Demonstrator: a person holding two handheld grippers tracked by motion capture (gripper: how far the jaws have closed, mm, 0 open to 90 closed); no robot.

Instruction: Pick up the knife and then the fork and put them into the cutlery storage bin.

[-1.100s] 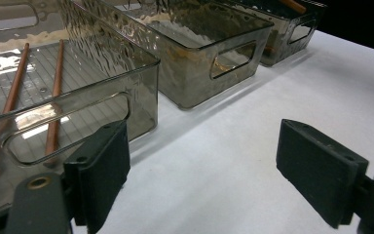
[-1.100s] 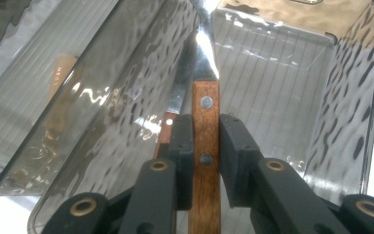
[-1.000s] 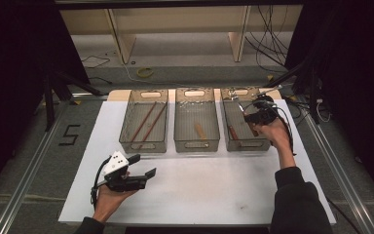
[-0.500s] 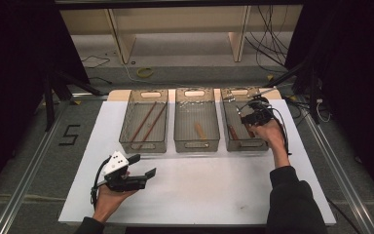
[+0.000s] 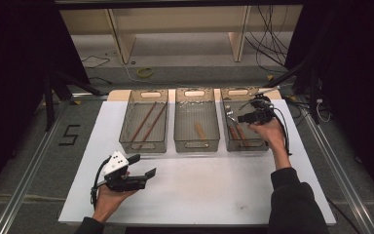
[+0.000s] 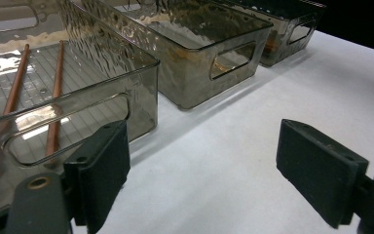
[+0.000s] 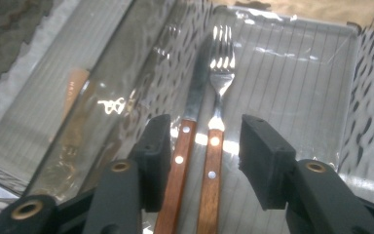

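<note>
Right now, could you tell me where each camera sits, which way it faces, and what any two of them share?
High view: above the person's side, looking forward and down on the white table, three bins, both forearms.
Left gripper view: rides the left gripper, low over the table, past open jaws toward the left bin with chopsticks.
Right gripper view: rides the right gripper, whose jaws have just been opening, looking into the right bin at knife and fork.
Shared: high and left gripper views both show the chopsticks.
</note>
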